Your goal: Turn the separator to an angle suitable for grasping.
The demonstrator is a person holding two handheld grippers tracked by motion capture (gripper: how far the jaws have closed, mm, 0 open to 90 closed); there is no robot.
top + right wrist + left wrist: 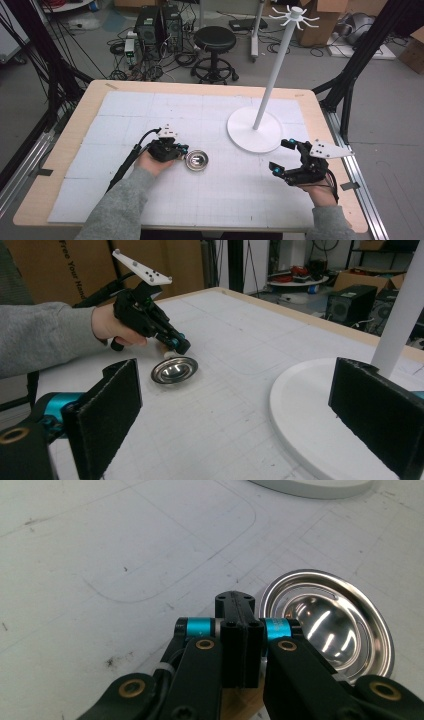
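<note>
A small shiny steel bowl (196, 160) lies on the white mat (220, 200) near the middle of the table. My left gripper (184, 150) hovers at the bowl's left rim, jaws pressed together. In the left gripper view its tips (235, 602) are just left of the bowl (330, 625); whether they pinch the rim I cannot tell. My right gripper (280, 156) is at the right of the table, open, with nothing between its pads (107, 415). From there the left gripper (179, 344) is seen tilted down over the bowl (174, 370).
A white stand with a round base (245, 137) and a tall pole (277, 65) topped by hooks rises at the back right, close to my right gripper. Its base (310, 405) lies between the right jaws' line of sight. A stool and computers stand beyond the table.
</note>
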